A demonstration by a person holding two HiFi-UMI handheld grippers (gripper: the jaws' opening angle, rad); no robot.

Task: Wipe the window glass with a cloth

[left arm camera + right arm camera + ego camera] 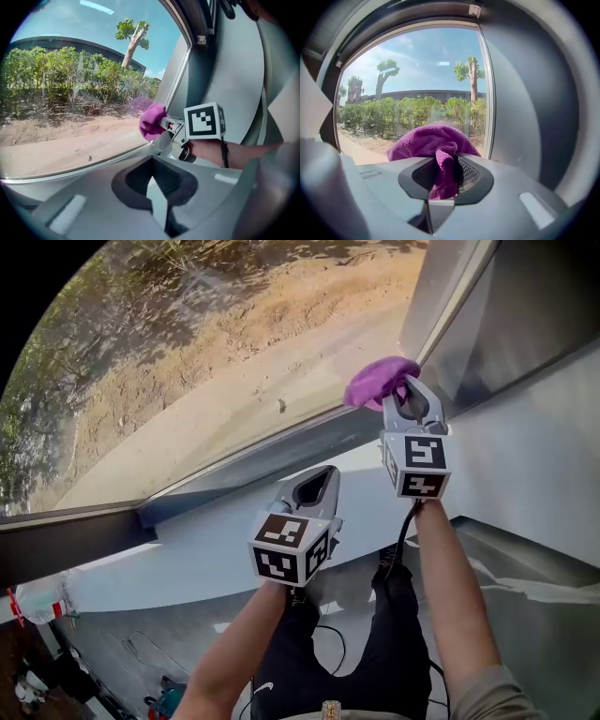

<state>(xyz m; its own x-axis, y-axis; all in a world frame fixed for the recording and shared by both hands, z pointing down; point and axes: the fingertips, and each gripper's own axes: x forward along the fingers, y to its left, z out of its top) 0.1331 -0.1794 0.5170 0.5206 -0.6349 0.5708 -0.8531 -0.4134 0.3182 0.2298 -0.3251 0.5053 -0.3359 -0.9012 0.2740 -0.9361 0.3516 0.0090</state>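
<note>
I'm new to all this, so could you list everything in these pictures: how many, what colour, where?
window glass: one pane, clear, ahead.
window frame: one, grey, around the glass.
sill: one, pale grey, below the frame.
cloth: one, purple, at the glass's lower right corner.
cable: one, black, beside the right forearm.
left hand-held gripper: one, grey, shut and empty, over the sill.
right hand-held gripper: one, grey, shut on the cloth.
forearms: two, bare, behind the grippers.
trousers: one pair, black, bottom of head view.

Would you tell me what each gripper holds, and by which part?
The right gripper pinches the purple cloth by a bunched fold; the left gripper holds nothing.
</note>
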